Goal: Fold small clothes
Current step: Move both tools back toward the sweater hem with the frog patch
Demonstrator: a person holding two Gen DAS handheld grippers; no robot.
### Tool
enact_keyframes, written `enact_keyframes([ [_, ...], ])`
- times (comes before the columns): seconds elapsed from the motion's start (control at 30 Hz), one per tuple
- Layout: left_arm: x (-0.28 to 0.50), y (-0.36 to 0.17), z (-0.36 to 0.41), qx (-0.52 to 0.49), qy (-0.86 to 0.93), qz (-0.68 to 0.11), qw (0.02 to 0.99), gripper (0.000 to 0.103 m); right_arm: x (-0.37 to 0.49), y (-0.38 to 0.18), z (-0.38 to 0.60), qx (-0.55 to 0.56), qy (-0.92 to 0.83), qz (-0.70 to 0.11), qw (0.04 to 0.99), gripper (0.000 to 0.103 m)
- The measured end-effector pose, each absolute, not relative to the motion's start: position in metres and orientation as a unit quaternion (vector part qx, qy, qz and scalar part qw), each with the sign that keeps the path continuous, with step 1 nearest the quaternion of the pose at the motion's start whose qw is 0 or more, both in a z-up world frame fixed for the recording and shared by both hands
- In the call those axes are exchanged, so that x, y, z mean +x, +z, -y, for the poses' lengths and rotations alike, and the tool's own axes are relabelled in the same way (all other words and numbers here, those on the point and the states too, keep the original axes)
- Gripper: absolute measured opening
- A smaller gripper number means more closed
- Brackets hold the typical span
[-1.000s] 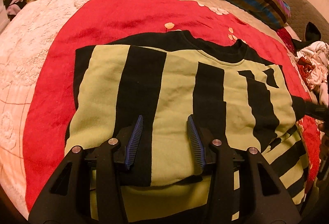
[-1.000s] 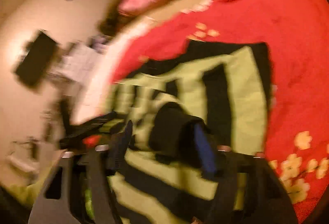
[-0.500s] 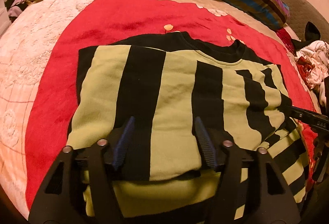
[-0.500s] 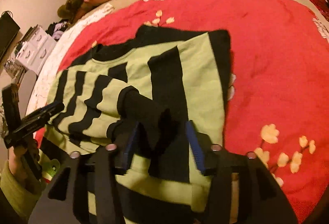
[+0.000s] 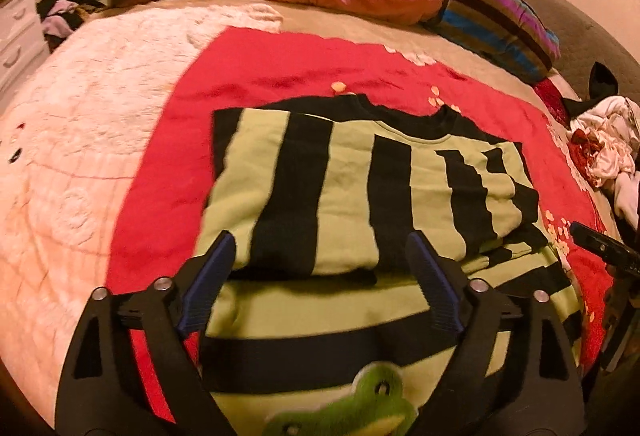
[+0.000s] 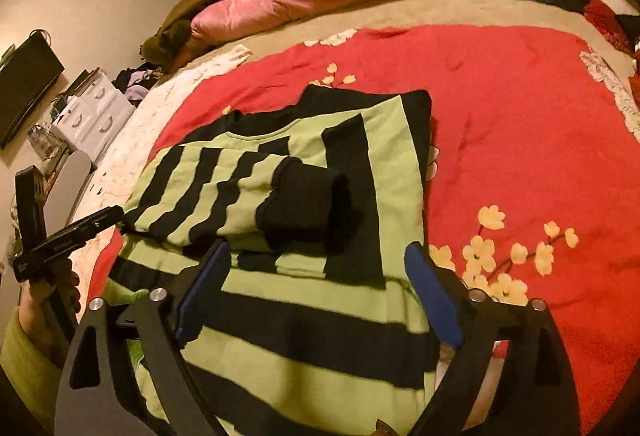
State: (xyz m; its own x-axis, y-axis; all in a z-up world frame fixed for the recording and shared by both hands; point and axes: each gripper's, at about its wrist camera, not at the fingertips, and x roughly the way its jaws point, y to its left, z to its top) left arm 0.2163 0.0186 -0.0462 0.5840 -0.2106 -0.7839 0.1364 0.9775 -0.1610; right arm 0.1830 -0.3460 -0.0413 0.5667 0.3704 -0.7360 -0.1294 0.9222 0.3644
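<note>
Jaws on my left gripper (image 5: 320, 268) and right gripper (image 6: 318, 276) are opening, gripping nothing. I see the striped sweater (image 5: 360, 196) lying folded mid-blanket (image 5: 168, 196).

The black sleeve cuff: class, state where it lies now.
In the right wrist view, the black sleeve cuff lies folded across the striped sweater, mid-frame, just beyond the open right gripper.
</note>
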Motion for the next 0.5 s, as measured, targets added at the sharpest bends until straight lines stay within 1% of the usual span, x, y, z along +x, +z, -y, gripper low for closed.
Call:
enact_keyframes([
  [0.03,0.211,-0.043,-0.021,-0.041,-0.094,-0.442,0.891,0.089,0.178,-0.039,0.346,0.134,0.143,-0.440,0.876,0.094],
  [0.1,0.199,-0.038,-0.026,-0.039,-0.087,-0.434,0.896,0.092,0.170,-0.034,0.345,0.125,0.142,-0.433,0.881,0.095],
  [0.27,0.175,-0.027,-0.036,-0.031,-0.075,-0.426,0.901,0.093,0.155,-0.020,0.345,0.106,0.138,-0.422,0.890,0.096],
  [0.5,0.145,-0.012,-0.049,-0.009,-0.055,-0.415,0.908,0.094,0.134,-0.016,0.344,0.087,0.143,-0.431,0.887,0.097],
])
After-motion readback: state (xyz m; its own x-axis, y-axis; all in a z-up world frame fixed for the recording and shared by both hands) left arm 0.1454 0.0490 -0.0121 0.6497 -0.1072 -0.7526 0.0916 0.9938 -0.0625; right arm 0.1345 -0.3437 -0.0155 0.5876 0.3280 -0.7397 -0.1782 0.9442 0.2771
